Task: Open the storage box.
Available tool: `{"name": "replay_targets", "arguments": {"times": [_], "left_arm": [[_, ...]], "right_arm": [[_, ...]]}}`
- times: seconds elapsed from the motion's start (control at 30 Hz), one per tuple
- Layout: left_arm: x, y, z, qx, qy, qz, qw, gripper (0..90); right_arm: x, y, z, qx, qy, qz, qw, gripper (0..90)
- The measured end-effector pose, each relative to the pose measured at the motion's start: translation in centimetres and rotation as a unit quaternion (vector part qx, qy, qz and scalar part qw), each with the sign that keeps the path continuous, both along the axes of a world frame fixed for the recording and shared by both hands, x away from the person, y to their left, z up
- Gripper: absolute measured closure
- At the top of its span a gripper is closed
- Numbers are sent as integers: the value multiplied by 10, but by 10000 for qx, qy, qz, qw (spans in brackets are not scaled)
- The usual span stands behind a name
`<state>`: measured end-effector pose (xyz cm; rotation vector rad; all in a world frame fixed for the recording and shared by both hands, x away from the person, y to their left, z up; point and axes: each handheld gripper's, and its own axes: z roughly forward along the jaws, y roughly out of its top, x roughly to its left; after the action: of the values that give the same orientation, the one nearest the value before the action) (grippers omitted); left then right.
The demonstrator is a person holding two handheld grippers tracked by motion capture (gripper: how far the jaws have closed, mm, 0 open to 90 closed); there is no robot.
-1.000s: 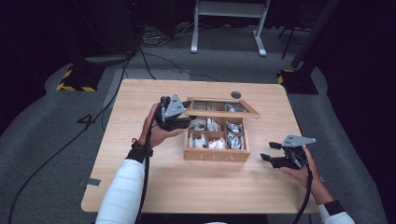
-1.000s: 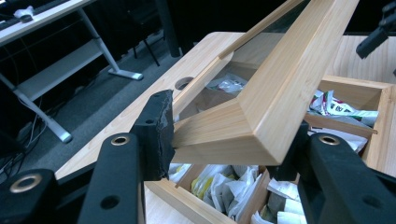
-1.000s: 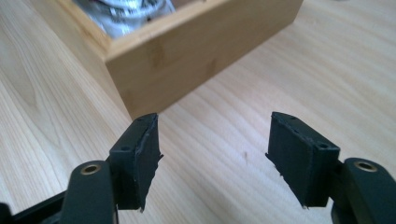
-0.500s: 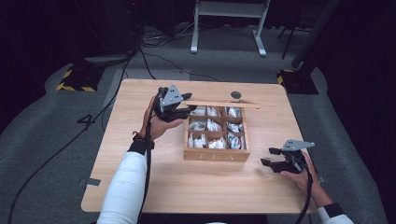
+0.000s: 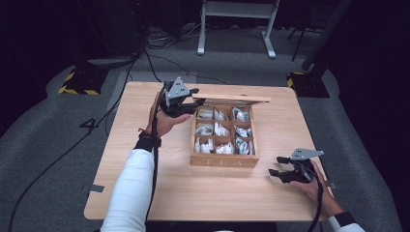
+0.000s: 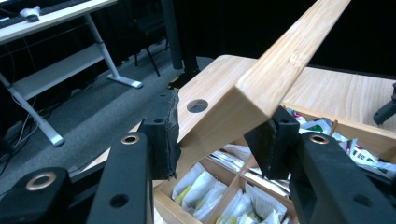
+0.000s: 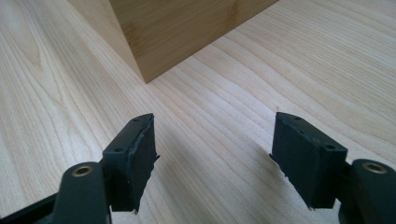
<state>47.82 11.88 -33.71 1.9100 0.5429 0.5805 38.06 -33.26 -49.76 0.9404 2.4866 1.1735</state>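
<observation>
Now | wood table | grey carpet | L fingers clamp lid | R fingers apart

White sleeves; black hand-held gripper, grey three-cornered plate.

Lid of tea box raised further vs 1 s ago, now approx. level, clamped at its corner by left hand-held gripper. Right hand-held gripper sunk lower toward table, jaws just opening, nothing btwn them.
</observation>
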Motion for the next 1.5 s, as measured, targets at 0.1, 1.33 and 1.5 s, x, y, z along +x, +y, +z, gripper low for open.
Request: {"name": "replay_targets", "arguments": {"times": [0.1,1.33,1.5], "left_arm": [[4,0,3,14,-4,23,10000,567],[56,-3,22,-285,156,382,9987,586],[62,-5,24,-304,183,480,9982,585]], "right_arm": [[0,-1,-2,-94,-7,-85,9999,294],[-3,0,-6,-282,-168,-233,9992,225],[-3,0,-6,-283,-162,-242,9992,224]]}}
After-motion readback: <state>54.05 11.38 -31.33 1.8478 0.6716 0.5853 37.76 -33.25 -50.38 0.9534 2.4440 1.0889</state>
